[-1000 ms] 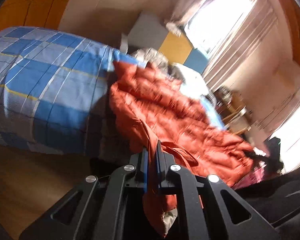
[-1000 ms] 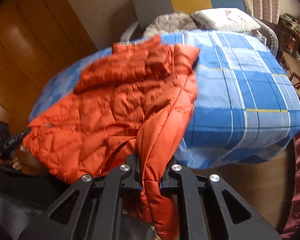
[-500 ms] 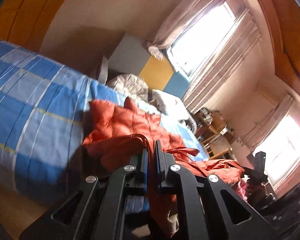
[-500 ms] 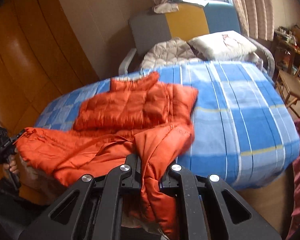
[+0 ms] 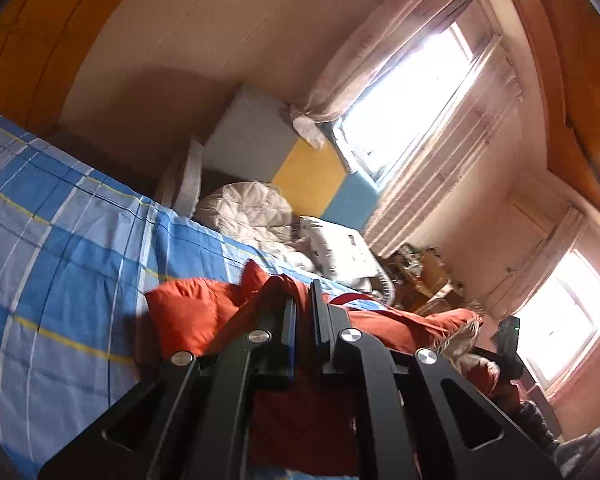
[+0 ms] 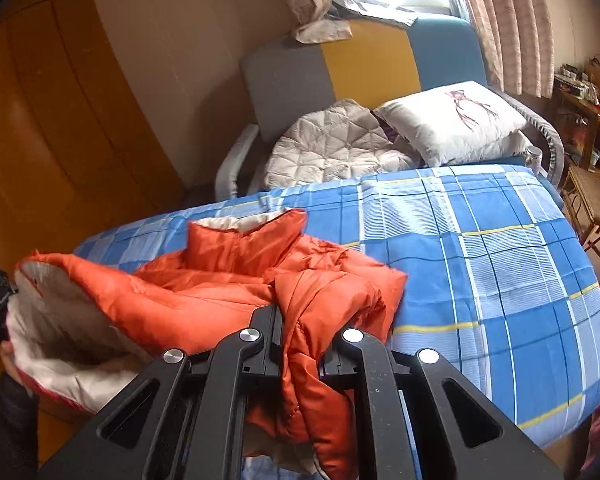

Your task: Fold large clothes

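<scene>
Blue-checked bed (image 6: 480, 248) carries the orange padded jacket (image 6: 228, 280) on its near left part; left claw (image 5: 303, 304) and right claw (image 6: 300, 320) each pinch its fabric tight.

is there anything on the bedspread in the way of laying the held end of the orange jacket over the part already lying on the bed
Nothing visible. Both the left gripper and right gripper are shut on the orange jacket, and the blue checked bedspread around it is bare. The white pillow and grey quilt lie beyond it.
</scene>
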The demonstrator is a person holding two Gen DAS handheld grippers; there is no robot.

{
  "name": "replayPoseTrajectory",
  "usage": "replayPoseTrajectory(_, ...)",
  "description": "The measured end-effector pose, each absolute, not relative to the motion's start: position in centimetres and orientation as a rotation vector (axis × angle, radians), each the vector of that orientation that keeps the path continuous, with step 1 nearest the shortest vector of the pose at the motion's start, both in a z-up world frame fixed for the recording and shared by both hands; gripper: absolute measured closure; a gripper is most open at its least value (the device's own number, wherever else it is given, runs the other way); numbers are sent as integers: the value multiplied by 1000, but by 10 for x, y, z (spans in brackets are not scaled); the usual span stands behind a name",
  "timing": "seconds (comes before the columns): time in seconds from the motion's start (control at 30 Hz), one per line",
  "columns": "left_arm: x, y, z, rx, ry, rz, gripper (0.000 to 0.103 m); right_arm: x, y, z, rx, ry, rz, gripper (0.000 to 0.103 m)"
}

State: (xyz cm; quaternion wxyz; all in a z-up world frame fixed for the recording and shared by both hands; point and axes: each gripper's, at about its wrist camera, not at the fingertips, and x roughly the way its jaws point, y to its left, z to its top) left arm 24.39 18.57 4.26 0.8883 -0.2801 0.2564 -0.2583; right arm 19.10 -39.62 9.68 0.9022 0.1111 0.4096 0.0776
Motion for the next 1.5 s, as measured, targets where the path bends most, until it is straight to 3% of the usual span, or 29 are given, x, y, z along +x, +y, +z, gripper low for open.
replayPoseTrajectory(0.7,392,163,-43,-577,773,-332,97,309,-416,-7,384,1034,19,92)
replayPoseTrajectory(0.83,407,159,-62,-574,826,-297,97,321,-418,-18,411,1064,13,88)
replayPoseTrajectory(1.03,408,161,-68,-613,831,-283,94,326,-424,-17,480,1065,44,66)
replayPoseTrajectory(1.1,407,162,-67,-621,830,-279,88,324,-428,-12,527,1047,64,52)
replayPoseTrajectory(1.27,405,163,-59,-629,819,-275,79,324,-428,-1,540,1024,59,51)
replayPoseTrajectory(1.33,404,165,-55,-636,809,-272,67,322,-428,2,549,1013,61,44)
replayPoseTrajectory(1.37,402,167,-52,-636,794,-252,54,322,-429,3,555,1006,60,43)
replayPoseTrajectory(1.4,401,169,-49,-641,784,-246,51,321,-429,5,559,1000,60,41)
replayPoseTrajectory(1.5,398,176,-40,-651,766,-238,50,321,-430,11,563,989,54,40)
